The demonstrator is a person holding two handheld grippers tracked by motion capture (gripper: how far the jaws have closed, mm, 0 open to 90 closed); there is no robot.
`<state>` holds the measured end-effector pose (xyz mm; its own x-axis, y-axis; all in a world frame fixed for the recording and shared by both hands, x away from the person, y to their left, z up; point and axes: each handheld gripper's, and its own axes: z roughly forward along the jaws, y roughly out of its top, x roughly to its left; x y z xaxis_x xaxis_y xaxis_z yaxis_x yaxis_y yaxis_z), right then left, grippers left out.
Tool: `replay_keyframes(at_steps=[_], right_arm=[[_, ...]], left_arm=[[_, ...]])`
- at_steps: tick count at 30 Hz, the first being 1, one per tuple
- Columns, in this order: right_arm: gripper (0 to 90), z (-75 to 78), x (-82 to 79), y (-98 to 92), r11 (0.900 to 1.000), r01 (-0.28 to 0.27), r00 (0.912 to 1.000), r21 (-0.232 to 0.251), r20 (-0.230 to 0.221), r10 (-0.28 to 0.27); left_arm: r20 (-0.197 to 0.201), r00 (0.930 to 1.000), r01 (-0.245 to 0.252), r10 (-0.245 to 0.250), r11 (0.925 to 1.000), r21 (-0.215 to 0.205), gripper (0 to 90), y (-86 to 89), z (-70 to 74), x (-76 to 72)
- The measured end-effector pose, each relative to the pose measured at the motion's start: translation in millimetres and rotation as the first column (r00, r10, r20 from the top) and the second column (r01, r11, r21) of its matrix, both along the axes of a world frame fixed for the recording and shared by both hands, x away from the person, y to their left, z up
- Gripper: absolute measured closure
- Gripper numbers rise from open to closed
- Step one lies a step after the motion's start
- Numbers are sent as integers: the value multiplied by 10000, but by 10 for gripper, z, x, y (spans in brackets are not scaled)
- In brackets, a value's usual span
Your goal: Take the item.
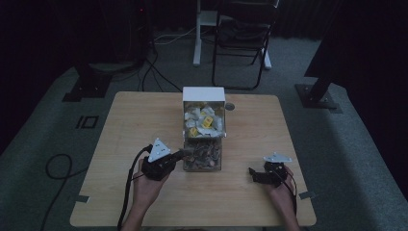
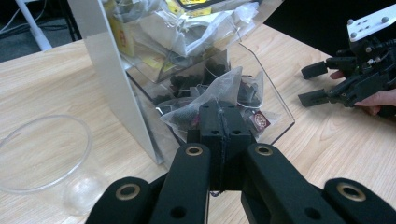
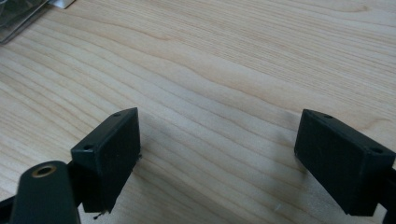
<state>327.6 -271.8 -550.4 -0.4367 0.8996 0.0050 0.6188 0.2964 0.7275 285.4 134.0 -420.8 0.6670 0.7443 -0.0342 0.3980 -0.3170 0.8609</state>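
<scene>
On the table (image 1: 144,202), a two-tier bin (image 1: 204,94) stands at the middle near the far edge, tea bags (image 1: 202,119) in its upper tier and dark sachets (image 2: 219,91) in its lower tray, a glass bowl (image 2: 42,154) just beside it.

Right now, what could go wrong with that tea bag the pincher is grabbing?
The left gripper is shut on a thin mesh tea bag at the clear box front, so a hard pull could tear it. Other bags lie against it and might tumble out too. The clear cup sits close by and could get knocked.
</scene>
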Motion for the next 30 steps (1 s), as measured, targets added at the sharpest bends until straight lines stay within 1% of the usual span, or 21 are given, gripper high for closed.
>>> replay_keyframes(at_steps=[11, 26, 27, 30], right_arm=[[141, 0, 0, 0, 10000, 2, 10000, 2, 0, -2], [141, 0, 0, 0, 10000, 2, 10000, 0, 0, -2], [141, 0, 0, 0, 10000, 1, 10000, 1, -1, -1], [141, 0, 0, 0, 10000, 2, 10000, 2, 2, -2]], left_arm=[[50, 9997, -240, 240, 9997, -45, 900, 97, 39, 30], [99, 9987, -509, 509, 9987, -28, 900, 188, 63, 90], [103, 9984, -557, 556, 9984, 21, 900, 202, 66, 97], [124, 9978, -654, 654, 9979, -38, 900, 231, 71, 107]])
